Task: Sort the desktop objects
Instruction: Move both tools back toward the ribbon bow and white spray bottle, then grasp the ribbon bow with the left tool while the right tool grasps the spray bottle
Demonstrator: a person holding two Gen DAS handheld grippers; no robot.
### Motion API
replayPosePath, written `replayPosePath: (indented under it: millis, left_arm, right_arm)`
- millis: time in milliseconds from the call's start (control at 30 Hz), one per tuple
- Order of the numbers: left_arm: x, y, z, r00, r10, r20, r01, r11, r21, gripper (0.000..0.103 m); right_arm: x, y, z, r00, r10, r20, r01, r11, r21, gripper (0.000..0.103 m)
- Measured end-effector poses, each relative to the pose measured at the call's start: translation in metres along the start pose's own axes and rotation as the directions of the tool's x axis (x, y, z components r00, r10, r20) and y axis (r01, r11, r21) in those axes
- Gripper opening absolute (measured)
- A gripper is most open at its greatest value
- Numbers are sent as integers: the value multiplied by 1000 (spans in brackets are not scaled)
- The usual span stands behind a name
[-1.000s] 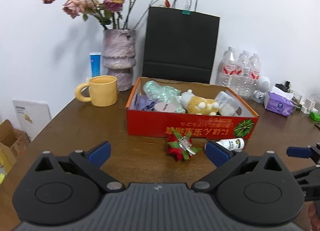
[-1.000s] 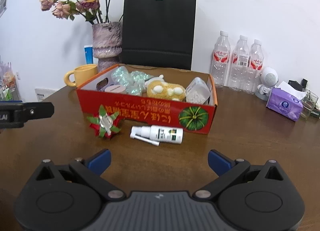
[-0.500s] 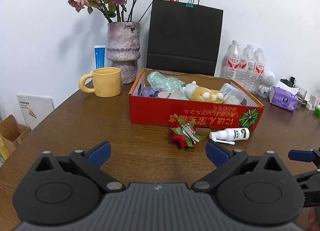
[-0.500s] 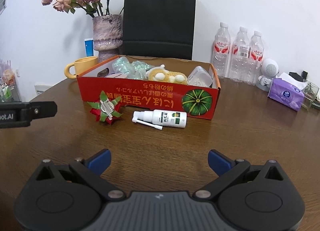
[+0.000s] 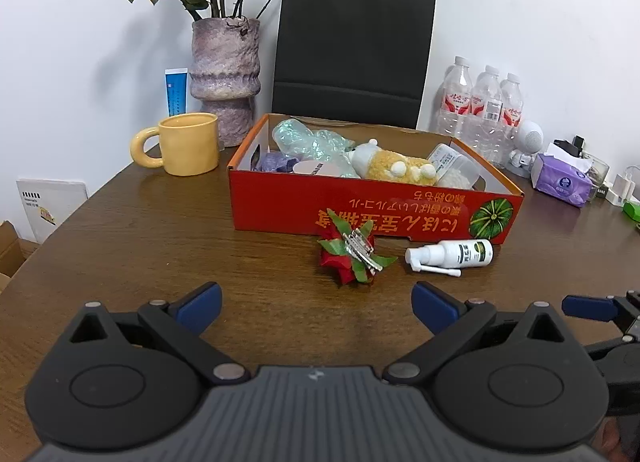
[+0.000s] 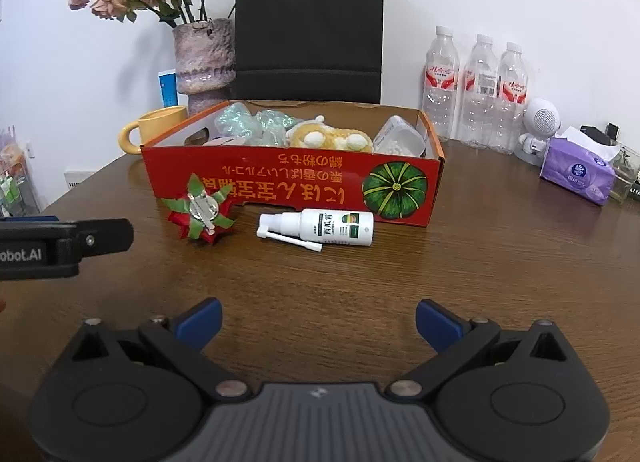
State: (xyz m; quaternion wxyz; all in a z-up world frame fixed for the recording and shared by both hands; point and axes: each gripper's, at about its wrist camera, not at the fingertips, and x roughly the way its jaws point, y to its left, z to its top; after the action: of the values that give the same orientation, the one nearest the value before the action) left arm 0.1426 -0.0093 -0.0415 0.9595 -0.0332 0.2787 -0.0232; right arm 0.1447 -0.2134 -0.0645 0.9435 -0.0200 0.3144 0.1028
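Partly out of frame, right gripper (image 6: pixel 318 326) and left gripper (image 5: pixel 316 308), both spread wide, empty.

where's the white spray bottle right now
The white spray bottle lies on the table just before the red box, right of the red-green bow clip.

Bare table (image 6: pixel 320 282) before gripper (image 6: pixel 318 322); red box (image 6: pixel 288 181) blocks beyond.
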Motion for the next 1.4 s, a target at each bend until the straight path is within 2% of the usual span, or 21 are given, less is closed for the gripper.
replayPosePath:
  millis: [167, 333, 600, 900, 1067, 1133, 1400]
  left_arm:
    - [19, -1, 11, 1000, -9, -18, 9, 1000, -11, 103]
    - [49, -2, 25, 997, -29, -64, 29, 1000, -3, 103]
    - [94, 1, 35, 989, -28, -143, 22, 999, -41, 103]
    - [111, 5, 40, 984, -61, -166, 50, 997, -64, 103]
    - [120, 4, 38, 976, -80, -202, 68, 996, -65, 94]
    - [122, 6, 37, 974, -90, -209, 75, 994, -77, 84]
    - [121, 9, 37, 974, -111, -198, 94, 991, -92, 62]
  right_arm:
    - [19, 1, 9, 1000, 3, -21, -3, 1000, 7, 103]
    - [43, 3, 21, 999, 6, -46, -5, 1000, 24, 103]
    - [79, 7, 38, 998, -5, -60, 7, 1000, 26, 103]
    - [102, 7, 49, 997, -14, -71, 17, 999, 39, 103]
    - [110, 8, 55, 997, -19, -71, 22, 999, 31, 103]
    - [111, 8, 55, 997, -22, -71, 24, 999, 31, 103]
    - [112, 9, 55, 997, -28, -71, 30, 999, 29, 97]
